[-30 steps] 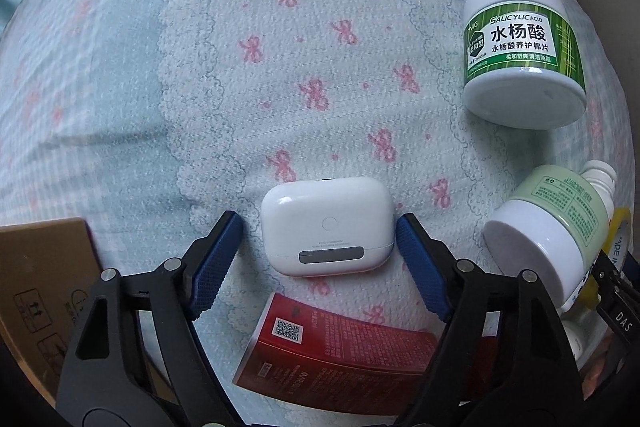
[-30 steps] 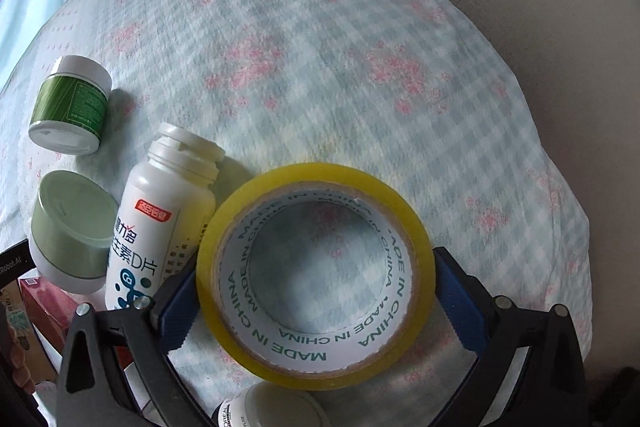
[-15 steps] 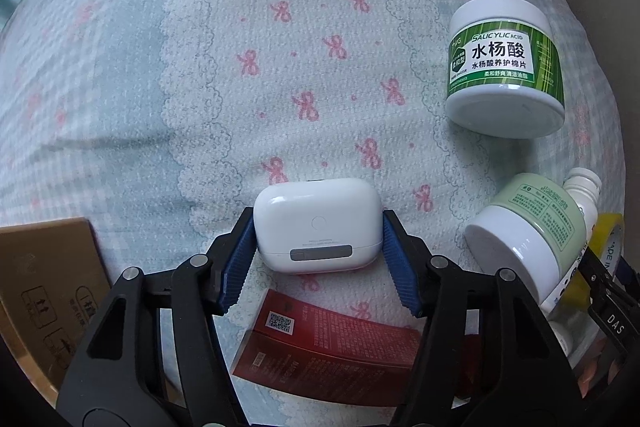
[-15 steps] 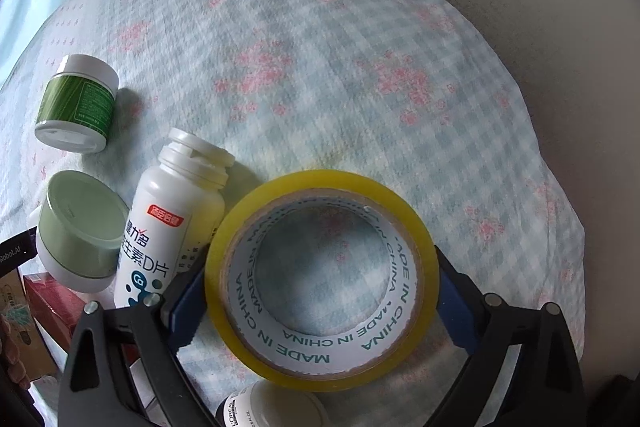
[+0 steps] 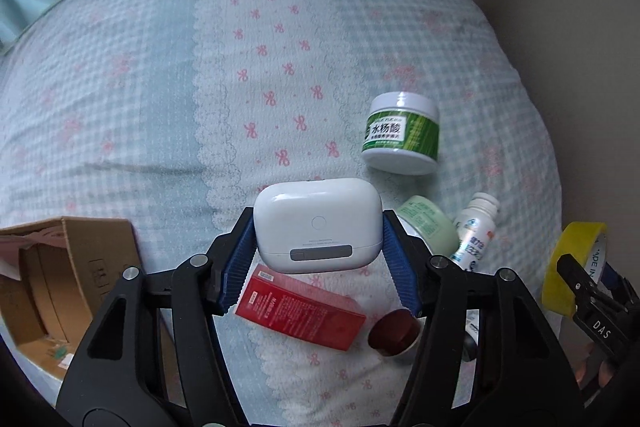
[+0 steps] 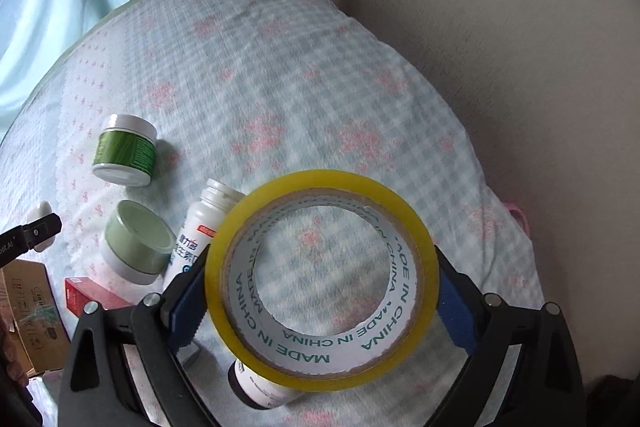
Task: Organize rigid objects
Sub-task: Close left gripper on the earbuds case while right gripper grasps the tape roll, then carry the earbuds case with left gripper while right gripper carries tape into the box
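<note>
Above the checked bedspread (image 5: 132, 115), the left gripper (image 5: 318, 227) clamps a white case (image 5: 318, 223) between its blue pads, over a red box (image 5: 300, 307); the right gripper (image 6: 320, 291) clamps a yellow tape roll (image 6: 416, 239) above a white bottle (image 6: 204, 227), near a green jar (image 6: 125, 149)

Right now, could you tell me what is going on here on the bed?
A person is tidying loose items with a gripper in each hand. The left gripper is shut on a white earbud case, raised above a red box. The right gripper is shut on a yellow tape roll. A green-labelled jar, a pale green jar and a white bottle lie on the bedspread. An open cardboard box sits at the left.
</note>
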Tool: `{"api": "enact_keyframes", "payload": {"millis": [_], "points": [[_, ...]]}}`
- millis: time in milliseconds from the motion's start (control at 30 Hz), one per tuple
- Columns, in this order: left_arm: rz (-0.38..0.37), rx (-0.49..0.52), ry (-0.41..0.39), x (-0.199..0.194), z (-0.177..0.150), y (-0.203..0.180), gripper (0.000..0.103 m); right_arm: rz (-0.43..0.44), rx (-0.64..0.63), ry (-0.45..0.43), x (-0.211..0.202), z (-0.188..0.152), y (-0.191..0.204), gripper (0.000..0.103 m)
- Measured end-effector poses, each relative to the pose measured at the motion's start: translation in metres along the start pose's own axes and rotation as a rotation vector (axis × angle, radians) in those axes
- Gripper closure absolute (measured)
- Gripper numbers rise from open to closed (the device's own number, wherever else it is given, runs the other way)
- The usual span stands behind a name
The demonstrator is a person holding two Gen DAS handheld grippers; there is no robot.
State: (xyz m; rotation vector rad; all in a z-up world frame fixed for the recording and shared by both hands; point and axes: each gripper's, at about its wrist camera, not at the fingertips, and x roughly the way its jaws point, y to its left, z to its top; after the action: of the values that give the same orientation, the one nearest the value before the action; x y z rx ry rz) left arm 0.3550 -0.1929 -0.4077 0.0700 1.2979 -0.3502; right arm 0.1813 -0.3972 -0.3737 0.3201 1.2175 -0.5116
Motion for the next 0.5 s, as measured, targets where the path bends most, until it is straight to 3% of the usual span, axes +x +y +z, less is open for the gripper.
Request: {"api": "enact_keyframes", "payload": {"millis": [333,500], "points": [[-0.047,-0.046,-0.154,-0.149,-0.016,0.000,0.046,0.059,-0.155,-0.106,-0.130,0.009,0.028,0.008],[-0.058,-0.128,-0.213,-0.219,-0.035,0.026,0.046,0.157,-0.275,-0.137,-0.186,0.012,0.060,0.007]]}}
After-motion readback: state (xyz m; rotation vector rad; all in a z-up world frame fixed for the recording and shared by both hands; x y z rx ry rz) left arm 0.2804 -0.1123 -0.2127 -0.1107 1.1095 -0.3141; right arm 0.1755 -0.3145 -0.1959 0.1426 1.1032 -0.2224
